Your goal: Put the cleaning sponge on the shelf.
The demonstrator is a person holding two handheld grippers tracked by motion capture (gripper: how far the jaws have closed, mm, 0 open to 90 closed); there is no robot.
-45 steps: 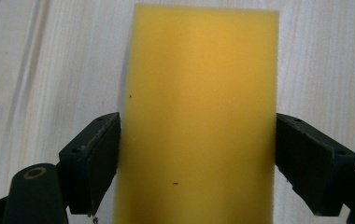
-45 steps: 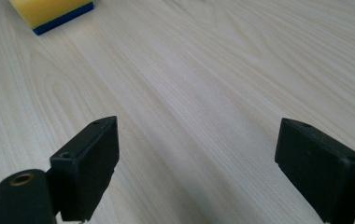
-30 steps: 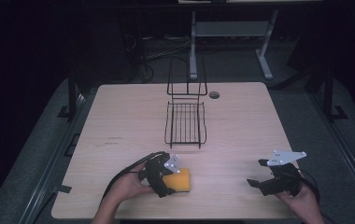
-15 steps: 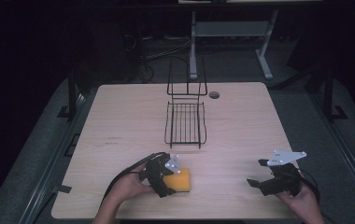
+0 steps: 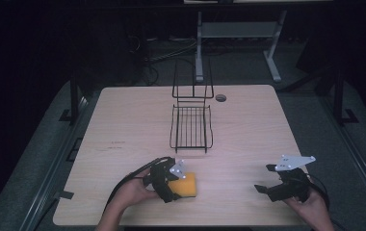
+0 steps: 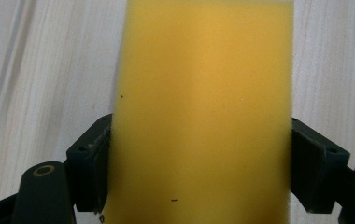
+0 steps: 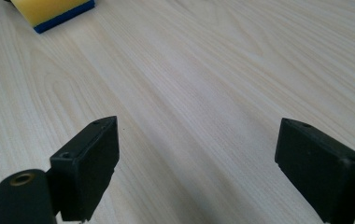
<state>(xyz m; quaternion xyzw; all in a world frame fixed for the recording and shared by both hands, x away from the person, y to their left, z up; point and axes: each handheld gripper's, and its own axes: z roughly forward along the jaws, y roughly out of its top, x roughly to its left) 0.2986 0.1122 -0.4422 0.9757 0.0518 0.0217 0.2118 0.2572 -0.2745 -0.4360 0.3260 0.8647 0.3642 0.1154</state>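
Note:
A yellow sponge point(image 5: 186, 186) with a blue underside lies flat on the wooden table point(image 5: 248, 130) near the front edge, left of centre. My left gripper point(image 5: 174, 186) reaches it from the left, and in the left gripper view its two jaws press against both long sides of the sponge point(image 6: 203, 107). My right gripper point(image 5: 264, 178) is low over the table at the front right, open, with bare wood between its jaws. From the right gripper view the sponge point(image 7: 49, 11) sits far off at the top left, well clear of this gripper point(image 7: 199, 154).
A black wire rack point(image 5: 191, 126) stands in the middle of the table, its tall upright end toward the back. A small dark round hole point(image 5: 220, 97) sits near the back edge. Bare wood lies between the two grippers.

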